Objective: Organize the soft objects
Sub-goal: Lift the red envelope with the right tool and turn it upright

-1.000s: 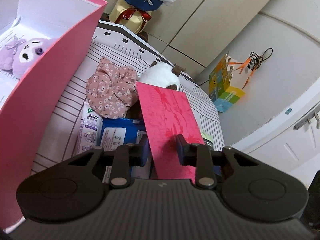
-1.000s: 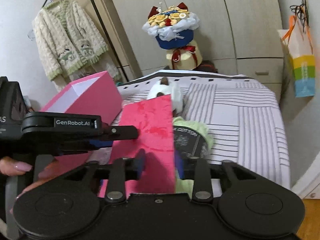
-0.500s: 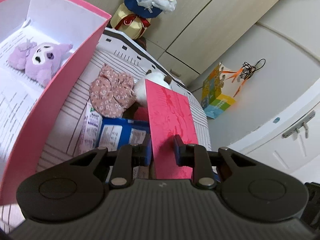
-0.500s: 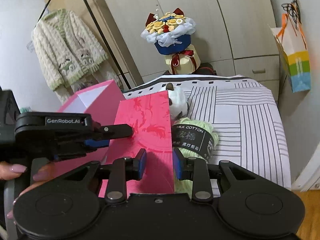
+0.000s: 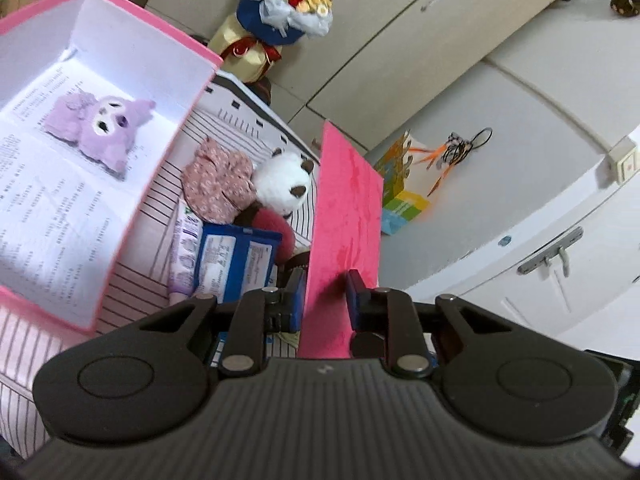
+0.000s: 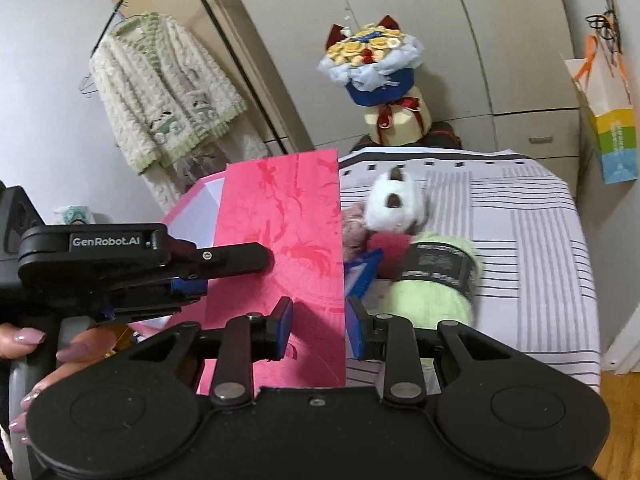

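Observation:
A flat red sheet (image 5: pixel 348 208) stands on edge above the bed, gripped from two sides. My left gripper (image 5: pixel 325 300) is shut on its lower part, with a blue pad on either face. In the right wrist view the left gripper (image 6: pixel 224 268) clamps the red sheet (image 6: pixel 280 232) at its left side. My right gripper (image 6: pixel 318 324) is shut on the sheet's right edge. A purple plush (image 5: pixel 100 124) lies inside the open pink box (image 5: pixel 152 12). A white plush (image 5: pixel 280 184), a floral fabric piece (image 5: pixel 218 184) and a green yarn ball (image 6: pixel 436 280) lie on the bed.
A blue packet (image 5: pixel 236 260) and a tissue pack (image 5: pixel 184 256) lie beside the box. On the striped bed (image 6: pixel 520 220), bare cover shows at the right. Behind it stand a bouquet (image 6: pixel 376 64), wardrobe doors, a hanging cardigan (image 6: pixel 160 92) and a paper bag (image 6: pixel 612 120). A person's hand (image 6: pixel 60 356) holds the left gripper.
Both grippers have risen with the red sheet, which now stands higher over the bed. More of the pink box's inside and the white plush has come into view.

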